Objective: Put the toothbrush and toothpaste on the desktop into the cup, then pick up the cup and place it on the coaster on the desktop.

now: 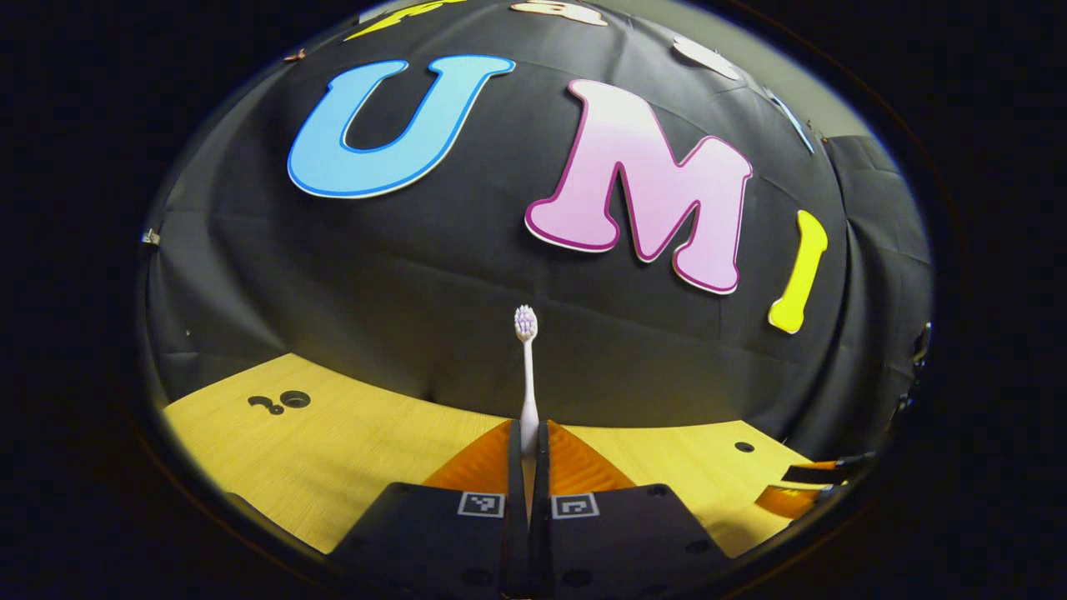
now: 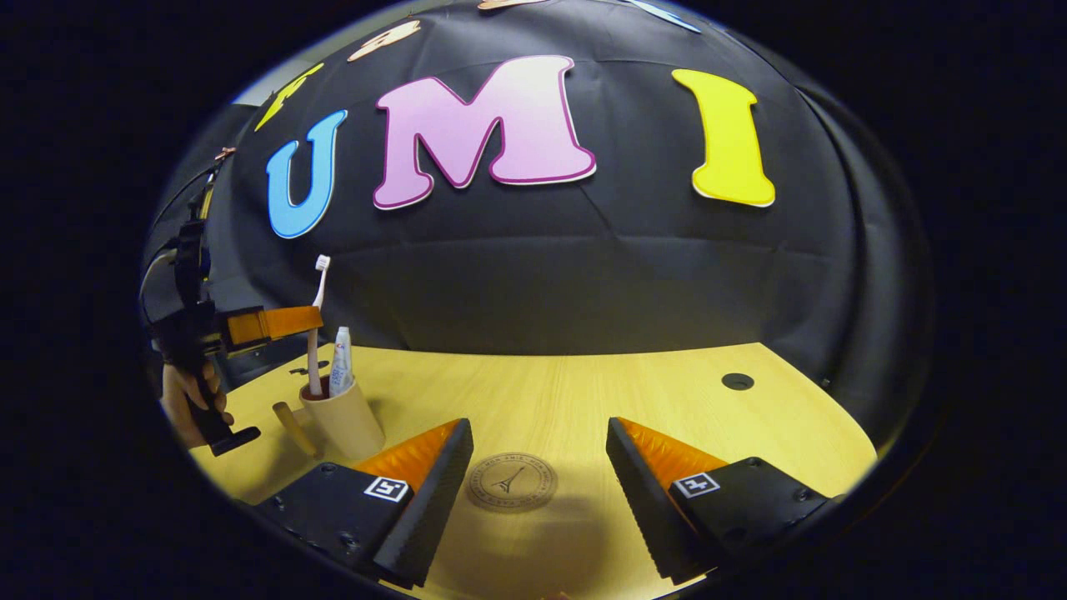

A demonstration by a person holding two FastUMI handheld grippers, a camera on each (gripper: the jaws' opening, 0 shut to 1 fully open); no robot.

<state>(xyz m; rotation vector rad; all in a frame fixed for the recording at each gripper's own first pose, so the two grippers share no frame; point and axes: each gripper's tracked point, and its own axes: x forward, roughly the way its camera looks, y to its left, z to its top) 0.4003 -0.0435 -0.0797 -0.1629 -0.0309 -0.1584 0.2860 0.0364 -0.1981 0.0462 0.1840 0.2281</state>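
Observation:
My left gripper [image 1: 528, 429] is shut on a white toothbrush [image 1: 527, 375], which stands upright between its fingers with the bristles on top. In the right gripper view that same gripper [image 2: 310, 321] sits at the far left, holding the toothbrush [image 2: 320, 279] with its lower end inside a beige cup [image 2: 346, 421]. A white toothpaste tube [image 2: 339, 362] stands in the cup too. My right gripper [image 2: 538, 427] is open above the wooden desktop, and a round brown coaster [image 2: 511, 482] lies between its fingers. The right gripper's fingers [image 1: 800, 487] also show at the right edge of the left gripper view.
A hand [image 2: 187, 396] grips the left gripper's handle. A short pale stick-like piece [image 2: 288, 427] lies on the desktop just left of the cup. The wooden desktop [image 2: 583, 383] has round holes [image 2: 738, 382] [image 1: 293, 399] and ends at the black cloth wall.

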